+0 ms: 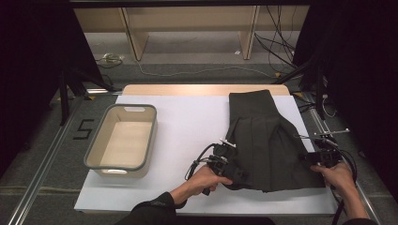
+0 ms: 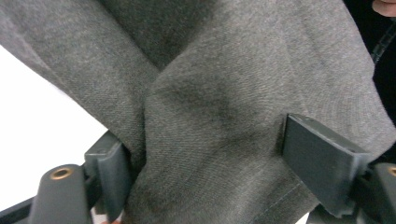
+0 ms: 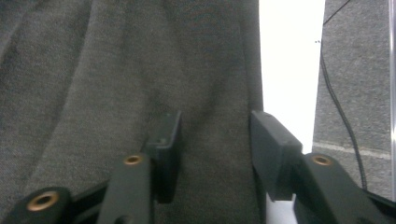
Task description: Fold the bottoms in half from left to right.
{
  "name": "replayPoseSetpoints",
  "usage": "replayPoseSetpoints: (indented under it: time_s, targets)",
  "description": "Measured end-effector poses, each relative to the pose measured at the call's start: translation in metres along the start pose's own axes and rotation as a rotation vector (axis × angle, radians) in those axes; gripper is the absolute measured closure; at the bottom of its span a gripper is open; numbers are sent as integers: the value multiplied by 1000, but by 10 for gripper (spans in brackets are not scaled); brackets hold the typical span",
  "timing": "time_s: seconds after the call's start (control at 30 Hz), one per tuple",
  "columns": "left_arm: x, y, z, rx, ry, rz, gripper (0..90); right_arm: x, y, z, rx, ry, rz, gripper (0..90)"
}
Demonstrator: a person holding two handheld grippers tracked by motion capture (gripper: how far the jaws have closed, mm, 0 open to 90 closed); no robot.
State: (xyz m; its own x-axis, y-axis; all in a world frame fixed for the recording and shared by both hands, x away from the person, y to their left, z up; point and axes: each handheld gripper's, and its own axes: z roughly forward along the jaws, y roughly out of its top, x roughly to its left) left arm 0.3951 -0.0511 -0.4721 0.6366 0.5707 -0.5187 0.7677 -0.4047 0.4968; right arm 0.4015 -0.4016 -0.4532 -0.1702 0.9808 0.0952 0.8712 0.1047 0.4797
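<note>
— Grippers first: left gripper (image 1: 224,161) has a thick fold of the dark cloth (image 1: 265,140) bunched between its jaws, pads pressing on it at the cloth's near-left corner.

— And the right?

— Right gripper (image 1: 319,157) sits at the cloth's right edge; jaws parted, fabric lying between them (not squeezed).

— Where's the cloth?

— Spread on the right half of the white sheet (image 1: 187,122), its narrow end reaching the far edge — well apart from the grey bin (image 1: 152,136) on the left.
</note>
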Motion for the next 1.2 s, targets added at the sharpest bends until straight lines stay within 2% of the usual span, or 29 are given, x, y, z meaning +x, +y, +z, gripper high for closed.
replayPoseSetpoints:
  time_s: [0.1, 0.23, 0.3, 0.6, 0.67, 0.77, 0.83, 0.97, 1.0, 1.13, 1.2]
  targets:
    - [-2, 0, 4, 15, 0, -4, 246, 0, 0, 2, 6, 15, 0, 466]
    - [-4, -1, 5, 25, -1, 13, 310, -1, 0, 5, 11, 35, 2, 411]
    - [-4, -1, 6, 21, -5, 2, 349, -2, 0, 6, 10, 34, 4, 392]
    - [-9, -3, 8, 19, 2, 25, 733, -6, 2, 10, 11, 39, 13, 306]
    - [-10, -3, 7, 13, 9, 32, 791, -7, 3, 11, 16, 41, 14, 300]
    - [-13, -3, 5, 5, 18, 39, 824, -9, 2, 11, 13, 52, 19, 304]
    - [-13, -3, 4, 5, 18, 46, 831, -9, 2, 11, 12, 48, 19, 340]
    - [-12, -3, 1, -1, 12, 42, 836, -7, 0, 8, 26, 81, 51, 542]
    - [-12, -4, 0, -6, 12, 45, 837, -7, -1, 7, 33, 102, 61, 595]
    - [-10, -4, -3, -7, 11, 51, 840, -4, -4, 5, 62, 140, 80, 709]
    - [-9, -4, -7, -4, 7, 58, 840, -1, -4, 4, 70, 159, 75, 734]
